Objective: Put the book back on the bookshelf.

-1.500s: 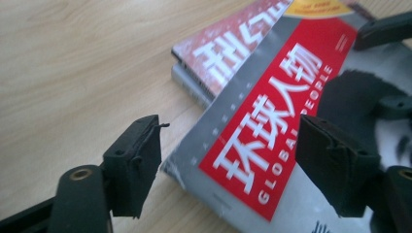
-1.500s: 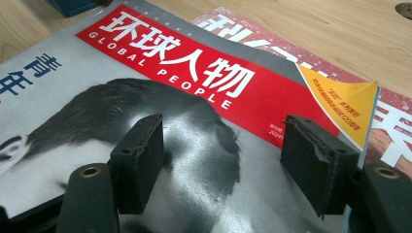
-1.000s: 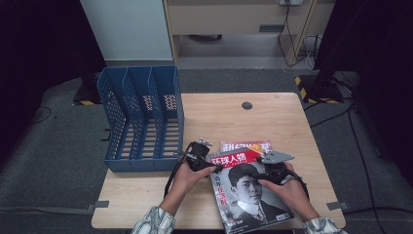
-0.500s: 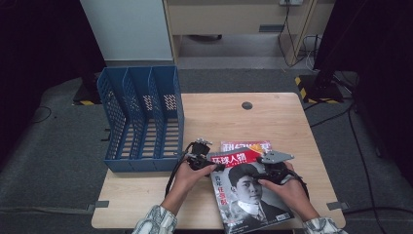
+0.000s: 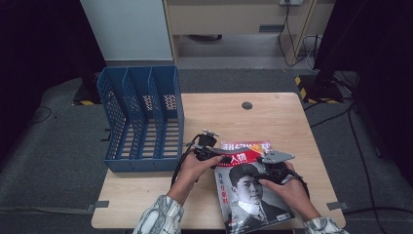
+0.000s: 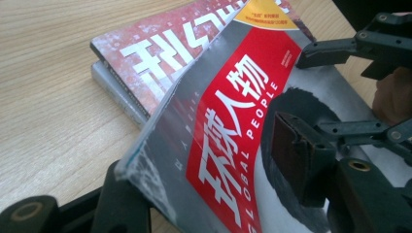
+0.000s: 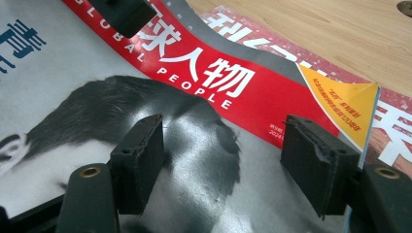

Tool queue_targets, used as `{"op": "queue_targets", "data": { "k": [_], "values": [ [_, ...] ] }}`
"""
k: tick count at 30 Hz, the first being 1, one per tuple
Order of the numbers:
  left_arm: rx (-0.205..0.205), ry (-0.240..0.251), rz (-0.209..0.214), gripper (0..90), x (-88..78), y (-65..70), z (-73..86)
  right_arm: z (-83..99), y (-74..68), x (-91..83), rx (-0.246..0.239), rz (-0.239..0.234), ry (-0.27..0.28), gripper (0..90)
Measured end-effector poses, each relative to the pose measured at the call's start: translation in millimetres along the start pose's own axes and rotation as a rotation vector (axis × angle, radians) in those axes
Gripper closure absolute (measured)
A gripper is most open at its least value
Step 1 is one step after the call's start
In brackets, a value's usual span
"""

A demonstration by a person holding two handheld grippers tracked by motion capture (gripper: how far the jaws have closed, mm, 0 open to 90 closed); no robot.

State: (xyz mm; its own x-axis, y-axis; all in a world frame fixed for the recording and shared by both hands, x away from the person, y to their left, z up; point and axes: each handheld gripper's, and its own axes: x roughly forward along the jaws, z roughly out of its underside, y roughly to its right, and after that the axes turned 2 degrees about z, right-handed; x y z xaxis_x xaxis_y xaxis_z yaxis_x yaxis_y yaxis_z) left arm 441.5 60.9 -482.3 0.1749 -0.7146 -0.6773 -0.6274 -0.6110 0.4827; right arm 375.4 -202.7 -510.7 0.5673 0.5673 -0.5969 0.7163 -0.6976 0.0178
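A magazine with a red "Global People" banner and a portrait lies at the table's front right, on top of a second, red magazine. My left gripper is at the top magazine's upper left edge. In the left gripper view one jaw sits under the raised edge of the cover and the other pad hovers over it; the jaws have just been closing and are still apart. My right gripper rests over the portrait, open, with nothing between its jaws and the cover beyond them.
A blue three-slot file rack stands at the table's left, its open side facing the magazines. Bare wood lies behind the magazines, with a small round cable hole near the far edge. Both forearms come in from the bottom.
My left gripper has shifted a little right and up onto the top magazine's edge, and its jaws have narrowed around it. The right gripper has stayed put.
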Motion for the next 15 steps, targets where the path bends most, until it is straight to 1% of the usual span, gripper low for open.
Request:
{"op": "queue_targets", "data": {
  "k": [2, 5, 7, 10, 11, 13, 14, 15],
  "values": [
    [-0.005, -0.005, 0.007, 45.5, 0.9, -1.4, -1.8, 0.0, 0.0, 0.0, 0.000, 0.000, 0.000, 32.1],
    [-0.033, -0.004, 0.026, 44.7, 4.1, -4.8, -4.3, 0.0, 0.0, 0.1, -0.002, 0.001, 0.001, 32.1],
    [-0.039, -0.008, 0.029, 45.4, 6.4, -5.6, -5.6, 0.0, -0.1, 0.0, -0.002, 0.001, 0.001, 32.1],
    [-0.038, -0.013, 0.013, 52.4, 9.8, -6.0, -6.7, 0.0, 0.1, -0.2, -0.003, 0.000, 0.001, 32.1],
    [-0.038, -0.011, 0.003, 57.6, 10.0, -5.9, -7.0, 0.1, 0.2, -0.2, -0.004, 0.000, 0.002, 32.0],
    [-0.045, -0.011, 0.001, 61.6, 9.3, -6.3, -7.4, 0.4, 0.8, -0.2, -0.005, -0.003, 0.006, 31.1],
    [-0.042, -0.004, 0.000, 66.1, 8.4, -6.2, -7.5, 0.3, 1.7, 0.0, -0.004, -0.008, 0.007, 26.1],
    [-0.042, 0.000, 0.004, 69.8, 7.7, -6.3, -7.7, 0.1, 2.5, 0.2, 0.008, -0.015, 0.003, 22.6]
  ]
}}
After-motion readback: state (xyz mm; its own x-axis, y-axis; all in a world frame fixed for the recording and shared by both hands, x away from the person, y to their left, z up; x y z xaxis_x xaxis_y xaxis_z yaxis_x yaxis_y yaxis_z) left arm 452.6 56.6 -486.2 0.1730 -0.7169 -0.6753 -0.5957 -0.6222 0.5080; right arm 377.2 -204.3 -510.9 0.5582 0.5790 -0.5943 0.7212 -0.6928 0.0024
